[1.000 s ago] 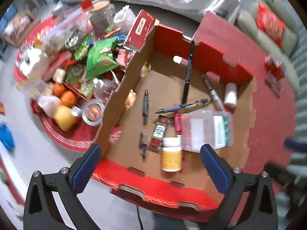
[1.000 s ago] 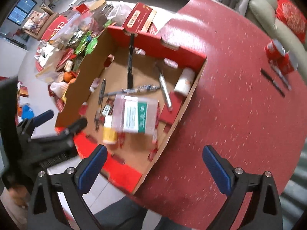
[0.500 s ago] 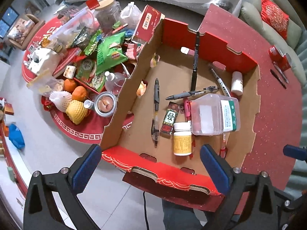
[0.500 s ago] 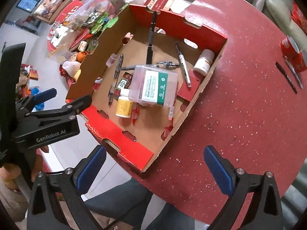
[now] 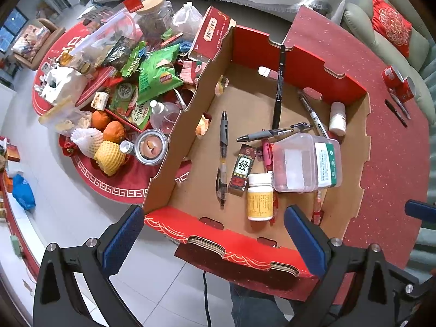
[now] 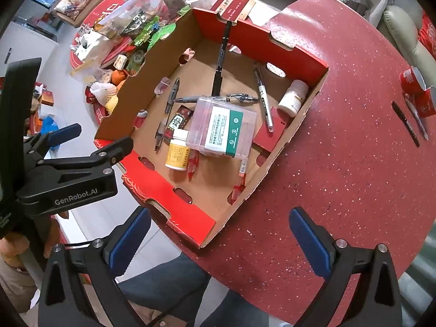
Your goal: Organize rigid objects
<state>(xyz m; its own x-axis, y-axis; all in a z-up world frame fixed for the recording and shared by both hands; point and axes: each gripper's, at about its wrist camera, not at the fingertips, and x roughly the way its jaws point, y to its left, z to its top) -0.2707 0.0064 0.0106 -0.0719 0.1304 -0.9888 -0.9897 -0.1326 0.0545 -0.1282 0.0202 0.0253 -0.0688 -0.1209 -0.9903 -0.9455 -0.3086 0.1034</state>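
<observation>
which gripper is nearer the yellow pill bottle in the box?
Left. The left gripper hangs at the box's near-left edge, close beside the yellow pill bottle. The right gripper sits back over the box's near corner.

My red speckled table (image 6: 340,163) has the cardboard box (image 6: 297,54) hanging off its edge, two pens (image 6: 408,122) and red cups (image 6: 417,92) far side.
</observation>
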